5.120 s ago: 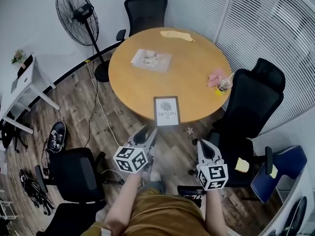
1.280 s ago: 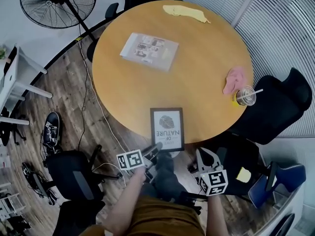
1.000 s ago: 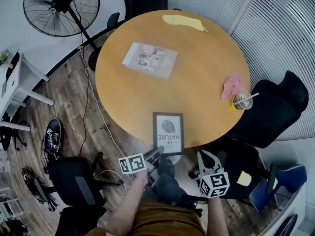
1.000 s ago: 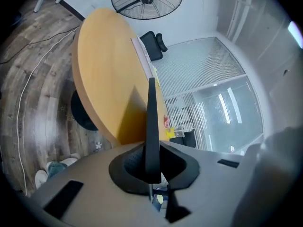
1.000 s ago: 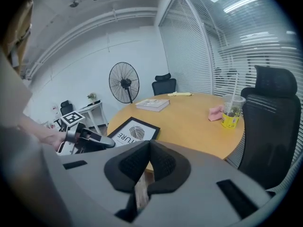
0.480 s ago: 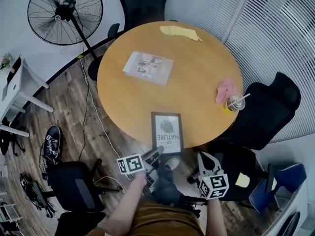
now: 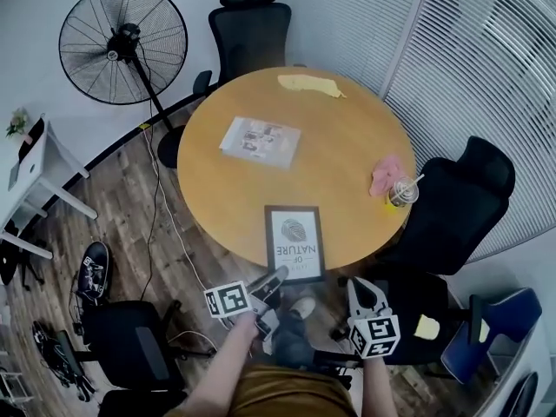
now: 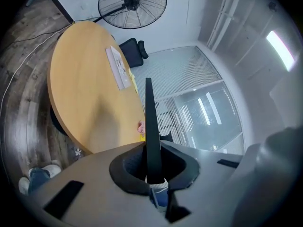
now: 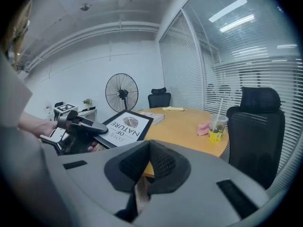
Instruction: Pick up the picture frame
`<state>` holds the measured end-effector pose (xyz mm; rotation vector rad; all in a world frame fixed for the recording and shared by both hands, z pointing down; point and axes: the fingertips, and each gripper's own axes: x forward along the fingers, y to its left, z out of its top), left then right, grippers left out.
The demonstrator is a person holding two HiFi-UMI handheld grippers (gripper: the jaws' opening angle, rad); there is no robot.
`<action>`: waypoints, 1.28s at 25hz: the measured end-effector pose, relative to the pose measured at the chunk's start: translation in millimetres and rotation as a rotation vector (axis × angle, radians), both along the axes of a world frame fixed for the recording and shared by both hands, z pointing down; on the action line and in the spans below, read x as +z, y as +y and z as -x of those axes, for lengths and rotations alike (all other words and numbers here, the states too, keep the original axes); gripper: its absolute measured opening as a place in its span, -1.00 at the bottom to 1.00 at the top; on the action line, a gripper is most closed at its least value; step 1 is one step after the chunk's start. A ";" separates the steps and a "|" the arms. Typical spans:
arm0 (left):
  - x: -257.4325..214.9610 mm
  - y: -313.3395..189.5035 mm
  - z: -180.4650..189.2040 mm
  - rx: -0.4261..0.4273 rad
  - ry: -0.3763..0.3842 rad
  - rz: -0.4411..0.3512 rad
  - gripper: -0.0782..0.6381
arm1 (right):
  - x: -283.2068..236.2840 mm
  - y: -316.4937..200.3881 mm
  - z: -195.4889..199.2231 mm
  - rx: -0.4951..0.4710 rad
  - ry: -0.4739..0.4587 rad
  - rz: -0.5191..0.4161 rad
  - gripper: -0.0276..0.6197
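A black picture frame [image 7: 294,243] with a white print sits over the near edge of the round wooden table [image 7: 347,137]. My left gripper [image 7: 271,281] is shut on the frame's near edge and holds it slightly off the table. In the left gripper view the frame [image 8: 150,122] stands edge-on between the closed jaws [image 8: 152,151]. The right gripper view shows the frame [image 9: 124,125] tilted up in the left gripper [image 9: 87,126]. My right gripper [image 7: 363,292] hangs to the right of the frame, below the table edge, shut with nothing in it [image 9: 150,148].
On the table lie a booklet [image 7: 261,139], a yellow cloth [image 7: 308,83], a pink cloth [image 7: 382,174] and a cup with a straw [image 7: 400,195]. Black office chairs [image 7: 452,198] ring the table. A floor fan [image 7: 122,42] stands at the back left.
The left gripper has closed on the frame's near edge and risen, tipping the frame up off the table. The right gripper has also risen a little.
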<state>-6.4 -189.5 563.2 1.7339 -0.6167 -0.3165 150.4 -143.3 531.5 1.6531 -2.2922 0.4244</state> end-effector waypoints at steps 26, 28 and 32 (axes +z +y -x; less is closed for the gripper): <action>-71.3 66.8 32.9 -0.045 -0.023 -0.087 -0.64 | -50.3 57.2 11.1 0.040 -0.020 -0.157 -0.88; -72.7 69.8 33.2 -0.044 -0.030 -0.087 -0.64 | -50.5 61.1 10.7 0.040 -0.022 -0.161 -0.88; -83.3 74.2 26.0 -0.031 0.006 -0.096 -0.64 | -52.6 65.3 8.4 0.047 -0.024 -0.162 -0.88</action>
